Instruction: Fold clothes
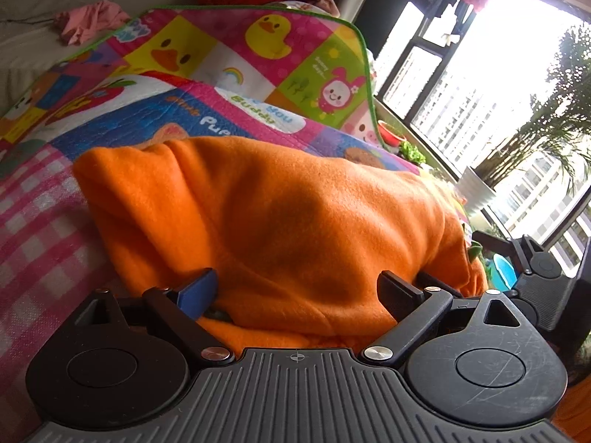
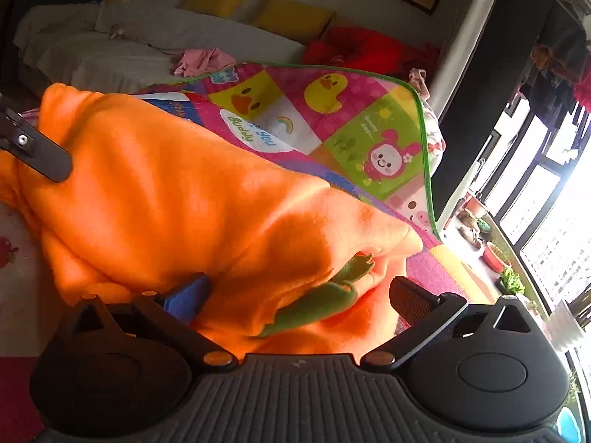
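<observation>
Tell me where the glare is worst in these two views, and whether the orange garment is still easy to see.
Left wrist view: the window blows out white at upper right; the orange garment stays clear, with one soft shadow. Right wrist view: glare along the right edge, sunlit streaks on the garment.

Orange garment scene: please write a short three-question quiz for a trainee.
1. True or false: the orange fleece garment lies on a colourful cartoon play mat.
2. The trim piece near the right hand-held gripper is: A) blue B) green C) white
3. How do the jaws of the left hand-held gripper stand?

Key: 1 true; 2 B; 3 wide apart, with fleece between them.
</observation>
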Demonstrator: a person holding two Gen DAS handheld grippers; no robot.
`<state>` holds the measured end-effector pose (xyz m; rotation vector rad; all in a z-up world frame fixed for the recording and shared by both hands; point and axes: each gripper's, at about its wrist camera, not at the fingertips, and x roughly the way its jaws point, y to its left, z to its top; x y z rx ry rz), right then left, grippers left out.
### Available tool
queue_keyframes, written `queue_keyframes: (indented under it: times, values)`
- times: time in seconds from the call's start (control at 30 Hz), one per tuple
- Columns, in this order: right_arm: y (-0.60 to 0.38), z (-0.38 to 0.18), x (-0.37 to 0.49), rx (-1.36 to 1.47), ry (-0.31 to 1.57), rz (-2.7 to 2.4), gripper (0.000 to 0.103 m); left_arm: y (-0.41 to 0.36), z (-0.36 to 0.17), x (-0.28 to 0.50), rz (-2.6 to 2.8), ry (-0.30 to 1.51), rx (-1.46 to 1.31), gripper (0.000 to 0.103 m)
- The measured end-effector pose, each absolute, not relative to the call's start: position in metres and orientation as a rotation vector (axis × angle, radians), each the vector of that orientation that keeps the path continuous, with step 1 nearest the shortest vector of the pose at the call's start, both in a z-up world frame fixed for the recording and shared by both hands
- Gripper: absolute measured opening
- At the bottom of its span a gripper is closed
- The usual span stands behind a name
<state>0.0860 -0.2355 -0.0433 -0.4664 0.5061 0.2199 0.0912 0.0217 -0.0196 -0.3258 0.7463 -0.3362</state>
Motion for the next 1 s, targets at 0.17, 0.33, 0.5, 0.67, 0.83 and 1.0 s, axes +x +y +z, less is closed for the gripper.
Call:
queue_keyframes:
  times: [0.17, 0.33, 0.5, 0.67, 0.83, 1.0]
  values:
    - [-0.23, -0.047, 0.085, -0.497, 0.484, 0.198, 0.103, 0.041, -0.014, 0.073, -0.26, 0.733, -0.389, 0.096]
    - [-0.231, -0.046, 0.086, -0.485, 0.497, 0.201, 0.103, 0.049, -0.015, 0.074, -0.174, 0.737, -0.37, 0.096]
    - [-0.225, -0.033, 0.072, -0.537, 0.429, 0.231, 0.103, 0.056, -0.024, 0.076, -0.163, 0.766, -0.369, 0.096]
    - [-0.217, 0.01, 0.059, -0.466, 0.276, 0.269, 0.103, 0.053, -0.026, 0.077, -0.17, 0.763, -0.35, 0.097]
    - [-0.205, -0.006, 0.092, -0.474, 0.376, 0.256, 0.103, 0.057, -0.024, 0.073, -0.178, 0.76, -0.357, 0.097]
    - [-0.195, -0.036, 0.106, -0.566, 0.445, 0.249, 0.103, 0.07, -0.013, 0.069, -0.152, 0.719, -0.347, 0.097]
